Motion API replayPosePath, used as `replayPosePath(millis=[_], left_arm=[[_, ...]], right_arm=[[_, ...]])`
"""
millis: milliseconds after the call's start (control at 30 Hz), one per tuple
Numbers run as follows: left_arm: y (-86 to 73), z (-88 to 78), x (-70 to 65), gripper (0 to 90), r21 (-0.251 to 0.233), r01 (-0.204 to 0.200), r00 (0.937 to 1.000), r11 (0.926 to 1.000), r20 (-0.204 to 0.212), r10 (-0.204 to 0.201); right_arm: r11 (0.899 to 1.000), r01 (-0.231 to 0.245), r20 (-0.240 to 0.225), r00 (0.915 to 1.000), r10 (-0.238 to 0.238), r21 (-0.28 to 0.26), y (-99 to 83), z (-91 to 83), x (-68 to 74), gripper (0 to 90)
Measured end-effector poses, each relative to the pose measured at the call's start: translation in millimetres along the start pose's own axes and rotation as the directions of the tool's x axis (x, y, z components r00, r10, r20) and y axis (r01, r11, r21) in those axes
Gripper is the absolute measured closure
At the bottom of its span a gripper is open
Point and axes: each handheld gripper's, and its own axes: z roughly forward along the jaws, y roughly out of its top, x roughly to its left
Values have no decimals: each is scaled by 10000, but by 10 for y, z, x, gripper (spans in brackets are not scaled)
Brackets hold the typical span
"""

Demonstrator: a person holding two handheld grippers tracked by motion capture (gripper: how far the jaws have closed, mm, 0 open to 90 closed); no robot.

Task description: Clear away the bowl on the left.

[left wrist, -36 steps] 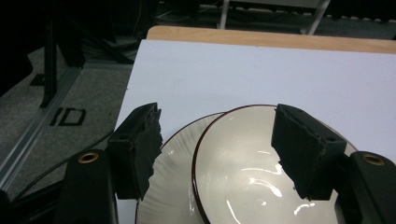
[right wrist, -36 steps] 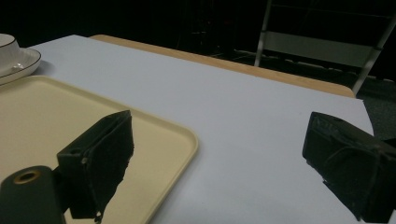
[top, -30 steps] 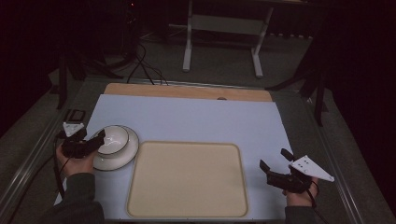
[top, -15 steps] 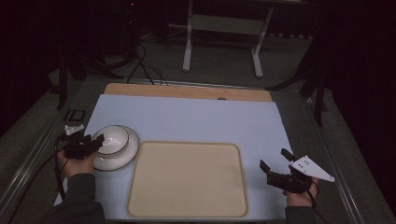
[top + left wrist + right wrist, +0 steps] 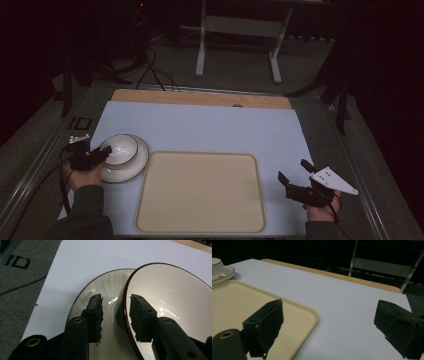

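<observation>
One pale mat (image 5: pixel 200 127) in a dark room; my left gripper (image 5: pixel 115 315), jaws just closing, straddles the bowl (image 5: pixel 172 302) rim, not yet pinching.

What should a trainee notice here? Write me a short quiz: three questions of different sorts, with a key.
1. True or false: the bowl stands on the tray.
2. What lies between the jaws of the left tool? A the bowl's rim; B the tray's edge; C nothing.
3. What does the right tool hold?

Key
1. False: it stands on the plate, left of the tray.
2. A: those jaws have just been closing, one inside the bowl and one outside, with a gap showing at the outer one.
3. Nothing: its jaws stand open over the table, right of the tray.
</observation>
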Motion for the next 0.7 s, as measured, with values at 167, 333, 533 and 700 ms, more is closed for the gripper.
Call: replayPosePath(millis=[167, 333, 533, 700], left_arm=[[6, 15, 16, 664, 169, 384, 9992, 9991, 119, -386], [13, 43, 31, 702, 277, 874, 9951, 9958, 446, -886], [15, 38, 57, 769, 367, 1048, 9902, 9938, 888, -1077], [4, 25, 105, 770, 485, 1411, 9799, 9888, 1352, -1465]], right_arm=[[10000, -10, 8, 10000, 10, 19, -1, 2, 0, 86], [10000, -12, 6, 10000, 12, 33, -2, 0, 1, 86], [10000, -24, 8, 10000, 24, 11, -2, -6, -3, 86], [10000, -1, -4, 10000, 1, 21, -3, -11, -3, 86]])
